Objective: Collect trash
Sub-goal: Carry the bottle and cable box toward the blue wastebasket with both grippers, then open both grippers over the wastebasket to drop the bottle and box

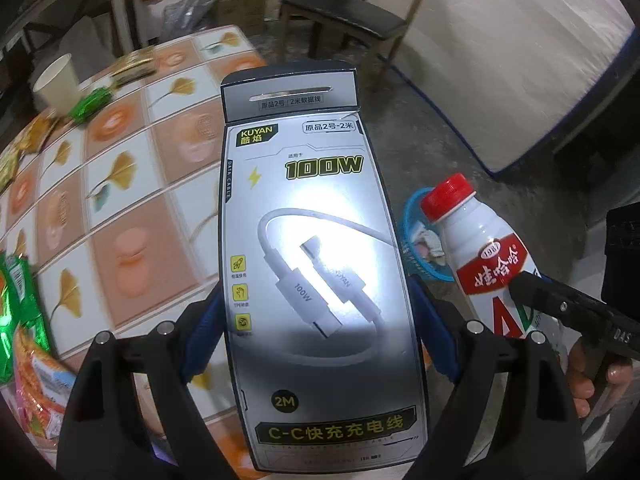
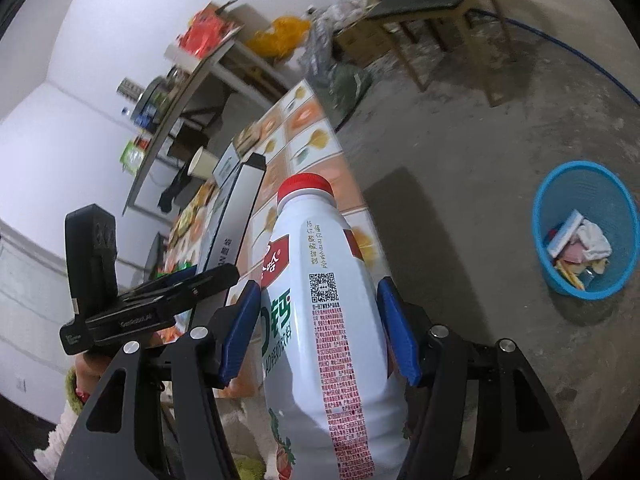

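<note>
My left gripper (image 1: 316, 320) is shut on a grey cable box (image 1: 316, 280) marked "100W", held upright above the table edge. The box also shows in the right wrist view (image 2: 236, 208), edge-on. My right gripper (image 2: 320, 336) is shut on a white milk-drink bottle (image 2: 336, 300) with a red cap, held upright. The bottle also shows in the left wrist view (image 1: 488, 256), to the right of the box. A blue trash basket (image 2: 596, 208) with paper scraps stands on the floor to the right; in the left wrist view the basket (image 1: 416, 256) peeks out between box and bottle.
The patterned table (image 1: 120, 184) carries a paper cup (image 1: 56, 80), green wrappers (image 1: 88, 104) and snack packets (image 1: 24, 320) at its left edge. A wooden chair (image 1: 340, 20) stands on the concrete floor behind. A cluttered shelf (image 2: 180, 92) lines the wall.
</note>
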Motion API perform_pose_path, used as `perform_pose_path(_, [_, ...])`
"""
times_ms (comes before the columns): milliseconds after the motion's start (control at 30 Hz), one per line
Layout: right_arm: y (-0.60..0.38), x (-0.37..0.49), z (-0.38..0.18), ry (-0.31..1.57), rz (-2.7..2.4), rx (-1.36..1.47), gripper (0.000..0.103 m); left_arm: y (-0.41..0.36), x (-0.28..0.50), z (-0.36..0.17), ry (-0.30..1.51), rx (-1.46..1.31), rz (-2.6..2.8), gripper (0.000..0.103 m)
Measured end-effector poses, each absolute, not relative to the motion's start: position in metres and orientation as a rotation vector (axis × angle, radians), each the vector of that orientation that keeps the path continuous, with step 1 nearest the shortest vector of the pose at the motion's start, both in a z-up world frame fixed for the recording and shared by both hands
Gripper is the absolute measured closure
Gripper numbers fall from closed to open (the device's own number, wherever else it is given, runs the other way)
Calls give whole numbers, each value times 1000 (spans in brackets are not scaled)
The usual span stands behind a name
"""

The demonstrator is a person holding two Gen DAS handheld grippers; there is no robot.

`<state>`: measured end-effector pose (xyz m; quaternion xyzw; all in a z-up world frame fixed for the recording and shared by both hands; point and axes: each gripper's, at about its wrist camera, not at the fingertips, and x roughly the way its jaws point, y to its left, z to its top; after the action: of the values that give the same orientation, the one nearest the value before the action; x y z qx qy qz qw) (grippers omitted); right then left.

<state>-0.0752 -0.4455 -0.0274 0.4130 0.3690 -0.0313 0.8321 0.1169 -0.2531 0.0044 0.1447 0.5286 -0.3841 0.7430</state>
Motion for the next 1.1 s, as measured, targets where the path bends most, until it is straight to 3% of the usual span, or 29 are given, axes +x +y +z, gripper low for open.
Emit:
perform_pose_path(567, [-571, -206, -87, 676, -415, 1119, 44, -426, 29, -35, 1242, 479, -1094, 21])
perform_pose_path(767, [-615, -214, -126, 699, -510, 1199, 44, -489, 10, -69, 1284, 502, -1139, 21])
perform_pose_path(933, [-659, -203, -161, 674, -633, 1240, 42, -536, 10, -84, 1272, 399, -1170, 15])
perform_pose_path(1100, [-670, -209, -186, 644, -708, 1264, 40, -541, 6, -89, 1283, 334, -1182, 14])
